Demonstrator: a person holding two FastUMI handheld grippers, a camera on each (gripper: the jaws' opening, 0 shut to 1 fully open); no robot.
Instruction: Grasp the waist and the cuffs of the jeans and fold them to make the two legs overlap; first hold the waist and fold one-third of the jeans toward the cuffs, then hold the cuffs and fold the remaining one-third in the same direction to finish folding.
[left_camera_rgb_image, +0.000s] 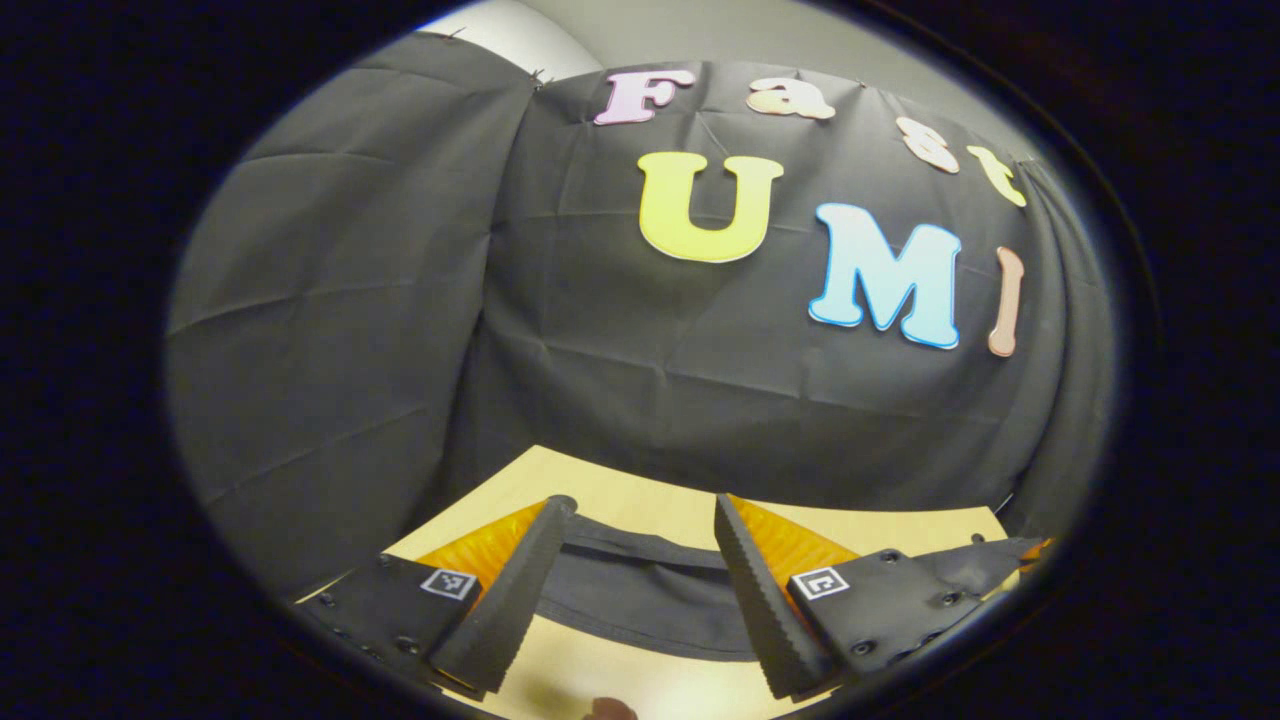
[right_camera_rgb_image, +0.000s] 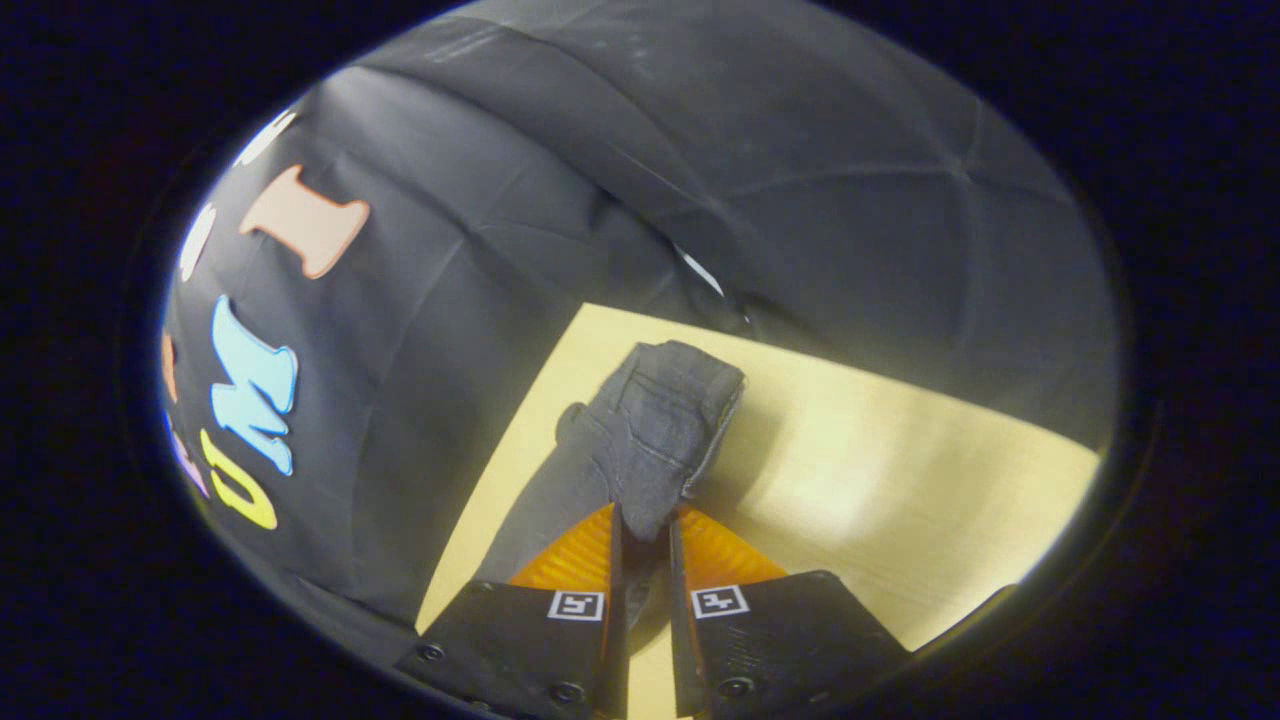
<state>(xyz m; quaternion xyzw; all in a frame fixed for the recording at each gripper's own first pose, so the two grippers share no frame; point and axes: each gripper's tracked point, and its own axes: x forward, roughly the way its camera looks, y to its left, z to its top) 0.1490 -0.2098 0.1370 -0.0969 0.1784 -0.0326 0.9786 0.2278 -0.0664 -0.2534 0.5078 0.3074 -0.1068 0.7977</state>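
Right gripper (right_camera_rgb_image: 645, 525) clamped on dark grey denim jeans (right_camera_rgb_image: 660, 430), lifted over pale wooden table (right_camera_rgb_image: 850, 470); left gripper (left_camera_rgb_image: 640, 560) spread, empty; folding unfinished.

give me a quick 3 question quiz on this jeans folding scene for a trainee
1. True or false: the right gripper is shut on the jeans.
2. How do the left gripper's jaws stand? A) spread apart, nothing between them B) clamped on the denim C) pressed flat on the table
3. Fill in: the jeans lie on a light wooden ____.

Key
1. True: both fingers pinch a fold of denim in the right gripper view.
2. A: its fingers are apart, with the jeans lying farther off beyond them.
3. table
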